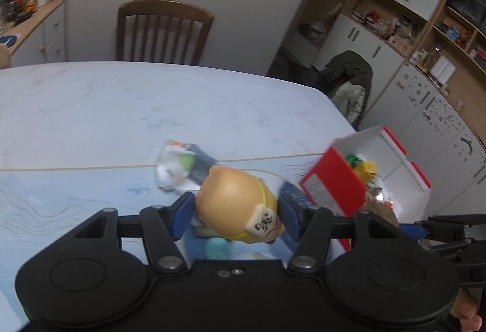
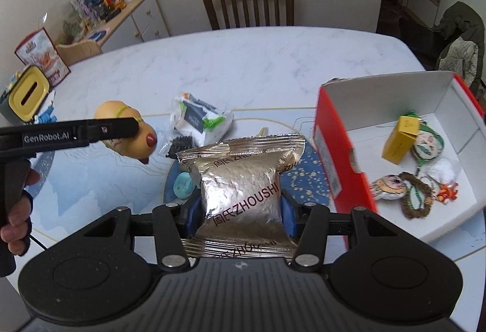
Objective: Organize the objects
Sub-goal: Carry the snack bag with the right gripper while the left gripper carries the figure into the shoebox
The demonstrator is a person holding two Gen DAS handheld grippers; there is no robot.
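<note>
My left claw (image 1: 235, 207) is clamped on a tan, egg-shaped rubber toy with a yellow band and a printed tile on its head (image 1: 237, 201), which I hold lifted off the pale marble-patterned surface (image 1: 91, 107). Just beyond it lies a clear plastic bag with white and green contents (image 1: 179, 165), blurred in my left view. To the right of that claw stands the red and white cardboard box (image 1: 334, 183), open at the top.

My right claw (image 2: 240, 210) grips a silver foil packet printed ZHOUSHI (image 2: 243, 180), raised above a round blue speckled mat (image 2: 303, 177). A small turquoise oval (image 2: 183, 185) rests on the mat just left of the packet. Right of this claw, inside the box, lie a yellow carton (image 2: 401, 139), a beaded bracelet (image 2: 416, 195) and several small trinkets
</note>
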